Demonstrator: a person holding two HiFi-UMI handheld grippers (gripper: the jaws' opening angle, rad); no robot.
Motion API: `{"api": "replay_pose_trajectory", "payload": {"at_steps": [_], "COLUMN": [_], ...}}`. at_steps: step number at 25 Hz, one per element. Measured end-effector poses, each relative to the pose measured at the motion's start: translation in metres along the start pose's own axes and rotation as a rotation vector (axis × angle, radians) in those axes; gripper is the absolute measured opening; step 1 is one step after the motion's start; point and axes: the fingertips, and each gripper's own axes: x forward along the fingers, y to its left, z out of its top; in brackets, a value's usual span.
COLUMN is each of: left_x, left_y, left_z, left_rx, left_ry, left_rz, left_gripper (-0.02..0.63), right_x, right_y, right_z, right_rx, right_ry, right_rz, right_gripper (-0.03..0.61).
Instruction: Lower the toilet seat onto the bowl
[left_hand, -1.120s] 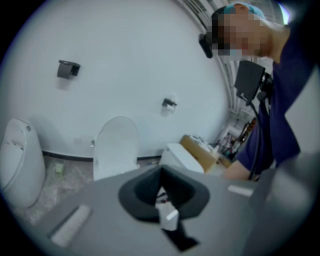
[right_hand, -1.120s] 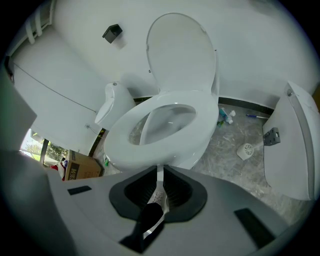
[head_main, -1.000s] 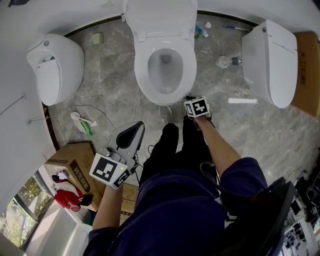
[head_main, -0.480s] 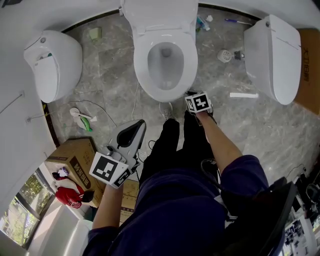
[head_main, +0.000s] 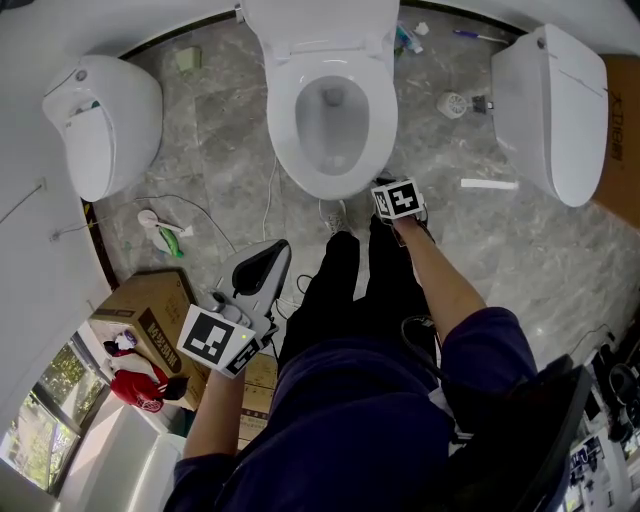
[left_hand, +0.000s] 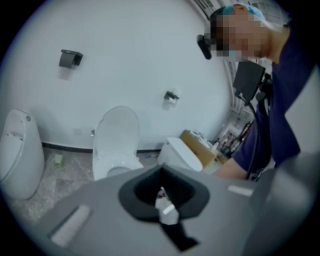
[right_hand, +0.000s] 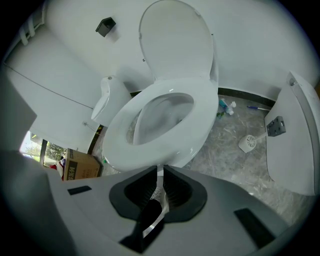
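Toilet seat (right_hand: 200, 117) lies close to level over the bowl (right_hand: 160, 116); cannot tell whether it rests fully on the rim. Lid (right_hand: 175, 40) stands upright against the wall behind. Right gripper (right_hand: 160, 171) sits at the seat's front edge, pointing steeply down. Its fingers (right_hand: 176, 186) are nearly together, with only a narrow slit between them, and they are clamped on the thin white front lip of the seat. In the head view its marker cube (head_main: 398, 199) sits just beside the front right of the bowl, with the forearm running back to the person. Left gripper (head_main: 272, 258) is held low beside the person's left leg (head_main: 325, 290), well apart from the toilet. Its fingers are closed on each other with nothing between them. One shoe (head_main: 333, 216) stands on the floor (head_main: 225, 150) just in front of the bowl. The floor is grey marble pattern. A second white toilet (head_main: 545, 115) stands at the floor's right edge and a rounded white unit (head_main: 100, 120) at its left edge. A toilet brush holder (right_hand: 247, 143) stands between the middle toilet and the right one, near the back wall. A white strip (head_main: 490, 184) lies on the floor in front of the right toilet. A thin white cable (head_main: 205, 222) trails across the floor left of the bowl. A cardboard box (head_main: 150, 320) sits at the floor's near left edge
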Motion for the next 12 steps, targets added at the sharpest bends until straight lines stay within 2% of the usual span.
{"api": "replay_pose_trajectory", "payload": {"at_steps": [12], "left_x": [0.003], "left_y": [0.001], "left_z": [-0.006], "left_rx": [-0.011], "left_ry": [-0.001], "left_rz": [-0.008], "left_gripper": [0.002], "right_x": [0.002], "right_y": [-0.011], "right_z": [0.003], "right_rx": [0.018], "right_ry": [-0.004], "right_rz": [-0.012], "right_gripper": [0.038]}}
